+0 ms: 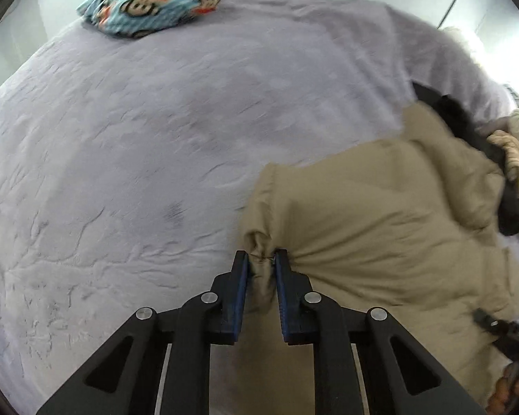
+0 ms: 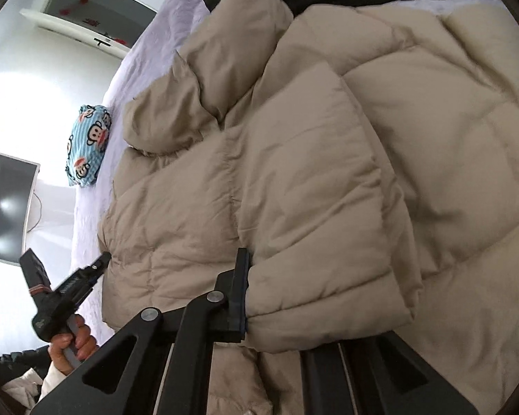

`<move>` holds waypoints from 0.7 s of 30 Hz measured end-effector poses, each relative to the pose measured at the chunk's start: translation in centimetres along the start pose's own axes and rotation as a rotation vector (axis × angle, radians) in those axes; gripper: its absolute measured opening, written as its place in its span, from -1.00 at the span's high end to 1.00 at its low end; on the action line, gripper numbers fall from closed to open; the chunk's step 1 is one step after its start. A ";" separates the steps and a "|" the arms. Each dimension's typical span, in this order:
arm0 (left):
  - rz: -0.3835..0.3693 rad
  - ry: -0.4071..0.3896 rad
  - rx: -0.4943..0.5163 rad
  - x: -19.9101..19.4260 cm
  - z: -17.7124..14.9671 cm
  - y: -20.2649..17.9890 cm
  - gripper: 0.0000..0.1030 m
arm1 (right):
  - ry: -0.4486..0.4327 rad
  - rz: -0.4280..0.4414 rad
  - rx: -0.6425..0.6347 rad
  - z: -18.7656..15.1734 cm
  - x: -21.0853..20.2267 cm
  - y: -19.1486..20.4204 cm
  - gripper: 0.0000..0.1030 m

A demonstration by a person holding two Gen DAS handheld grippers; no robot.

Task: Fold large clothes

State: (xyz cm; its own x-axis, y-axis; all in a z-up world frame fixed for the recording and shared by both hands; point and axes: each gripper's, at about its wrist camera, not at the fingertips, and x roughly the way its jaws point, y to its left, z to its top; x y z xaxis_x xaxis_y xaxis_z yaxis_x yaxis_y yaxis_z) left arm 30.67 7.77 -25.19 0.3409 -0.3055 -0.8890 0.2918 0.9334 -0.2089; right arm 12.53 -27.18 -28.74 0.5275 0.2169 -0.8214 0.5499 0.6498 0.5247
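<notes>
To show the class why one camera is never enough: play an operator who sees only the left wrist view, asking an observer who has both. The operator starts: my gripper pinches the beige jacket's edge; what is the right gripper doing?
Observer: The right gripper sits at the cuff end of what looks like a sleeve of the beige jacket. One finger shows; the other is hidden under fabric.
Operator: Where does that sleeve lie?
Observer: Folded across the jacket's quilted body.
Operator: Anything beyond the bed?
Observer: A dark screen stands past the monkey-print cushion.
</notes>
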 end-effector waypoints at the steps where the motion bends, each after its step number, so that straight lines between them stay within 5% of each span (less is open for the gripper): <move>1: -0.008 -0.002 -0.021 0.2 -0.1 0.5 0.64 | -0.004 -0.004 -0.015 -0.1 0.3 0.0 0.84; 5: 0.101 -0.064 -0.053 -2.0 0.1 0.5 0.64 | 0.006 -0.009 -0.028 0.7 1.0 0.3 0.80; 7: 0.133 -0.115 -0.012 -4.1 0.0 0.1 0.64 | 0.023 -0.027 -0.054 0.9 0.2 0.2 0.54; 9: 0.134 -0.147 0.016 -5.8 -0.3 -0.3 0.64 | 0.011 -0.071 -0.100 0.9 -1.6 0.3 -0.14; 10: 0.129 -0.162 0.037 -6.7 -0.6 -0.7 0.64 | -0.010 -0.099 -0.119 0.8 -2.8 0.3 -0.23; 13: 0.100 -0.174 0.101 -7.9 -2.0 -2.2 0.64 | -0.104 -0.184 -0.130 0.6 -6.6 -0.3 -0.22; 14: 0.102 -0.169 0.120 -7.8 -2.5 -2.8 0.64 | -0.139 -0.201 -0.123 0.6 -7.6 -0.5 0.00; 15: 0.105 -0.157 0.147 -7.7 -3.0 -3.3 0.64 | -0.175 -0.200 -0.126 0.4 -8.6 -0.5 0.52; 16: 0.114 -0.144 0.170 -7.1 -3.6 -3.9 0.64 | -0.184 -0.199 -0.138 0.4 -9.0 -0.3 0.67; 21: 0.171 -0.070 0.187 -3.2 -5.7 -4.9 0.64 | -0.106 -0.166 -0.280 0.6 -6.4 1.8 0.72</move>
State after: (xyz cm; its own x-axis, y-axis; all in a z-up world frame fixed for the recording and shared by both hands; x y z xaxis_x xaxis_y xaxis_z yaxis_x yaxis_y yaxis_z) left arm 23.11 5.27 -23.67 0.4589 -0.1646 -0.8731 0.3827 0.9235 0.0271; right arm 10.50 -27.84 -22.42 0.5181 0.0237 -0.8550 0.4427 0.8479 0.2918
